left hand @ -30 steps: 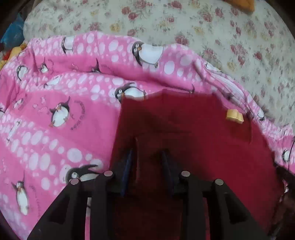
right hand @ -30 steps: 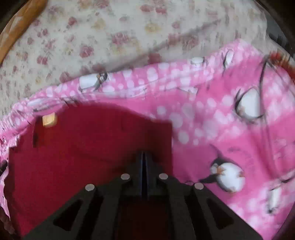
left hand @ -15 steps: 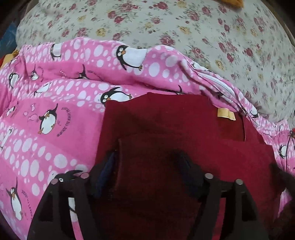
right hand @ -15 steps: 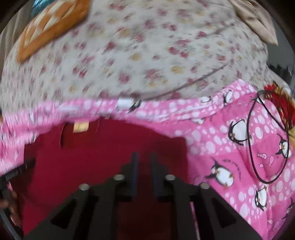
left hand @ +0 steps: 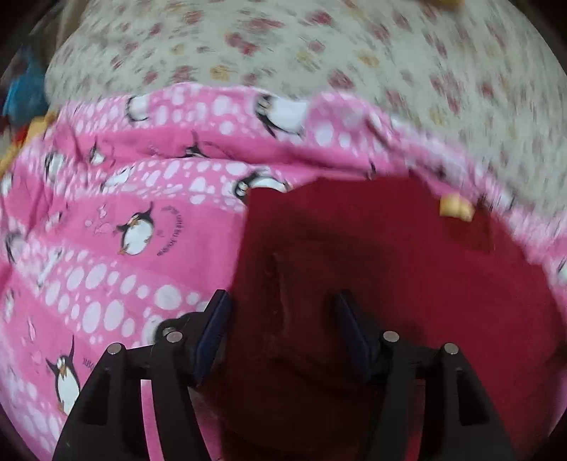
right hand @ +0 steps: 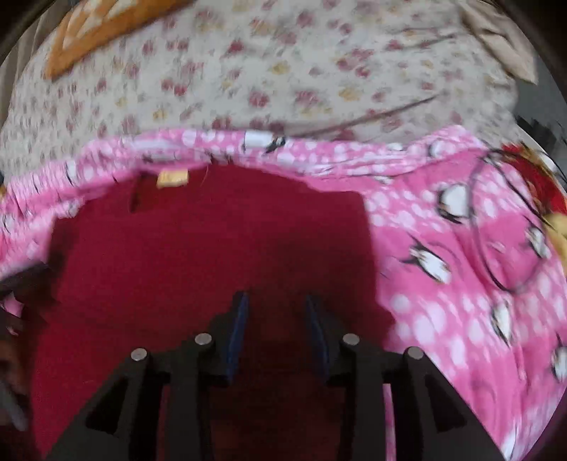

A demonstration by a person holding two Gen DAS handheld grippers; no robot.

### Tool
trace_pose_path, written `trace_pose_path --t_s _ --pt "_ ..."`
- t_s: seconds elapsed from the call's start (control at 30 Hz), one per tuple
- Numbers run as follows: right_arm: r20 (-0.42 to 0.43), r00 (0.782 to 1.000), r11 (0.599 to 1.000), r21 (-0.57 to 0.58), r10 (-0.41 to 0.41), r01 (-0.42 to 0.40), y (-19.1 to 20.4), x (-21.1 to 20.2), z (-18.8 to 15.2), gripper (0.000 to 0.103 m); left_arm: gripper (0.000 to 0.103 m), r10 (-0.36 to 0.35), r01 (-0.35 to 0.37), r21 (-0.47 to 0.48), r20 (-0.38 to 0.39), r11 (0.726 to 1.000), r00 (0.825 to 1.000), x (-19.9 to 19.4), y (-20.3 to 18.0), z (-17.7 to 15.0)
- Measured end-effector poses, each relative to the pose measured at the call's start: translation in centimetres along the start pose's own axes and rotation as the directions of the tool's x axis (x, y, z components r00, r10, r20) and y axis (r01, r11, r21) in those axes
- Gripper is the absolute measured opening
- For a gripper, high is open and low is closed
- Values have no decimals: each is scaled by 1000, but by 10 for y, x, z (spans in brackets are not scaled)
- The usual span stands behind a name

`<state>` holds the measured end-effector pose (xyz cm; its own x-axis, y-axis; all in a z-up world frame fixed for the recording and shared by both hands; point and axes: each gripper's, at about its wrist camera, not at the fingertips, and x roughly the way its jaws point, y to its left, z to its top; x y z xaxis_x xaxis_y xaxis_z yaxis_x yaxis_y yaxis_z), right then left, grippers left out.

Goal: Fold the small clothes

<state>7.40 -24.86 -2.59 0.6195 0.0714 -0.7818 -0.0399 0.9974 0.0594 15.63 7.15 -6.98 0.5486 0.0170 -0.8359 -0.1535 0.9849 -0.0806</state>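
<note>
A dark red garment (left hand: 407,266) lies folded flat on a pink penguin-print blanket (left hand: 124,230), with a yellow label (left hand: 455,207) near its far edge. My left gripper (left hand: 282,296) hangs over the garment's left part. Its jaws are apart and closing, with a low ridge of red cloth between them that the pads do not press. In the right wrist view the red garment (right hand: 212,248) and its label (right hand: 172,177) show again. My right gripper (right hand: 277,296) is above the garment's right part, jaws opening, with nothing gripped.
The pink blanket (right hand: 460,266) lies on a floral bedsheet (right hand: 283,71). An orange patterned cushion (right hand: 106,25) sits at the far left. A black cable loop (right hand: 503,286) and a red-and-yellow item (right hand: 531,177) lie on the blanket at the right. A blue thing (left hand: 24,92) is at the left edge.
Both grippers went from nearly shut at the red cloth to jaws apart. The left widened, then narrowed a little. The right gripper drew back and up, so more of the bed shows.
</note>
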Motion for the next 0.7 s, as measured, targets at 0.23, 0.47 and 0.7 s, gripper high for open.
trace_pose_path --t_s 0.23,0.47,0.7 --pt "176 978 990 -106 109 -92 -7 -94 -42 42 43 -101 103 -27 56 994 993 -68 28 -16" --pt "31 994 983 -156 106 -100 -17 -57 -71 49 43 -211 189 121 208 975 955 -156 59 -70" --pt "66 990 986 -126 122 -113 -35 -68 -68 49 43 -217 200 160 98 967 971 -183 79 -171"
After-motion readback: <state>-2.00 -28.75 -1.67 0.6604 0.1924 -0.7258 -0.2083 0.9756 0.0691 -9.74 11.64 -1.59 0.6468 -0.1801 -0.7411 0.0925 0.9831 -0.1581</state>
